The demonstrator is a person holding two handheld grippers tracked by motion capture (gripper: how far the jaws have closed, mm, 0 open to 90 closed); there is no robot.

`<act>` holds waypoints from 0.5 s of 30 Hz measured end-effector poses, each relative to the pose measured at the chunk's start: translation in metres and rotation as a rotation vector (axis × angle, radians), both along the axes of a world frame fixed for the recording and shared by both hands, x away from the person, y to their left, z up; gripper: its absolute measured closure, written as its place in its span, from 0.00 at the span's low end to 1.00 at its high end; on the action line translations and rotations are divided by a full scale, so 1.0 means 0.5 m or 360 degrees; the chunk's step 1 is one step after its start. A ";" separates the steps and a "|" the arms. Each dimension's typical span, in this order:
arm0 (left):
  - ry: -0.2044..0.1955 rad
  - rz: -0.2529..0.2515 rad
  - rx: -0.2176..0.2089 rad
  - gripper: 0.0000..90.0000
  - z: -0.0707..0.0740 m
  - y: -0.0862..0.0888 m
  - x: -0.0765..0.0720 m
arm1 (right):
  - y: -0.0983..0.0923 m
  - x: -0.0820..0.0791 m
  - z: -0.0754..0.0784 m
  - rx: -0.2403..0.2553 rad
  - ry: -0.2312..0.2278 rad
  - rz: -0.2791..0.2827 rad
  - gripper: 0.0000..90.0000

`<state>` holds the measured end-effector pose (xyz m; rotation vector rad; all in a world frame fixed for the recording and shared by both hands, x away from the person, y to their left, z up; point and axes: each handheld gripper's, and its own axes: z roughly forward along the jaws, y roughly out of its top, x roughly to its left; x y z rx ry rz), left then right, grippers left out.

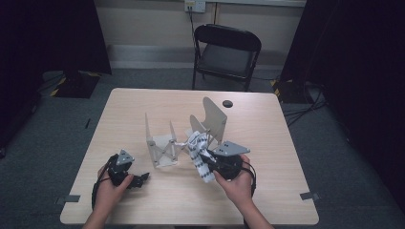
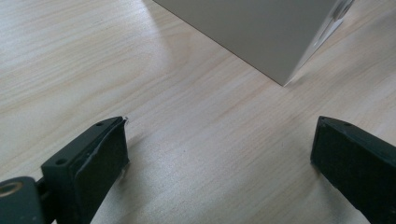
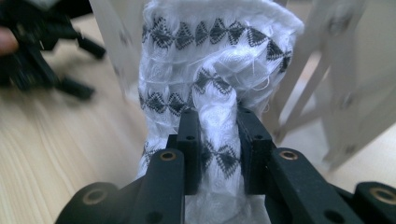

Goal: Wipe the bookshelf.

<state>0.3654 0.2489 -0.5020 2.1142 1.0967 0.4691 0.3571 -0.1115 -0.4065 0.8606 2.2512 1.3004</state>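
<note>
R gripper (image 3: pixel 218 140) clamped on white sock (image 3: pixel 210 60) – L gripper (image 2: pixel 219 154) jaws apart, off to side.

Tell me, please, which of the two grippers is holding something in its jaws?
The right gripper: its jaws pinch a white cloth with black diamond patterns. The left gripper rests open over the bare table.

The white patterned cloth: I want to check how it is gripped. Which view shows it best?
The right gripper view: the white patterned cloth sits close up, pinched between the right gripper jaws. The high view shows it small, hanging by the folding rack. The left gripper view looks at table.
</note>
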 end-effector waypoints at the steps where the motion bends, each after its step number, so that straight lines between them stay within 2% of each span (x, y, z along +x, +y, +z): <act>1: 0.0000 0.0002 -0.0001 0.04 0.000 0.000 0.000 | 0.000 0.000 0.000 0.0000 0.0000 0.0000 0.82; 4: 0.0000 0.0002 -0.0001 0.04 0.000 0.000 0.000 | 0.021 0.008 0.011 -0.0007 -0.0017 0.0015 0.81; 6: 0.0001 0.0002 -0.0002 0.04 0.000 0.000 0.000 | 0.045 0.021 -0.004 -0.0027 0.0006 0.0017 0.81; 7: 0.0001 0.0002 -0.0002 0.04 0.000 0.000 0.000 | 0.045 0.021 -0.004 -0.0027 0.0006 0.0017 0.81; 9: 0.0001 0.0002 -0.0001 0.04 0.000 0.000 0.000 | 0.060 0.029 -0.028 -0.0044 0.0042 0.0024 0.81; 10: 0.0001 0.0002 -0.0001 0.04 0.000 0.000 0.000 | 0.060 0.029 -0.028 -0.0044 0.0042 0.0024 0.81; 12: 0.0001 0.0002 -0.0001 0.04 0.000 0.000 0.000 | 0.068 0.032 -0.046 -0.0065 0.0071 0.0025 0.81; 15: 0.0001 0.0002 -0.0001 0.04 0.000 0.000 0.000 | 0.074 0.035 -0.079 -0.0120 0.0128 0.0021 0.81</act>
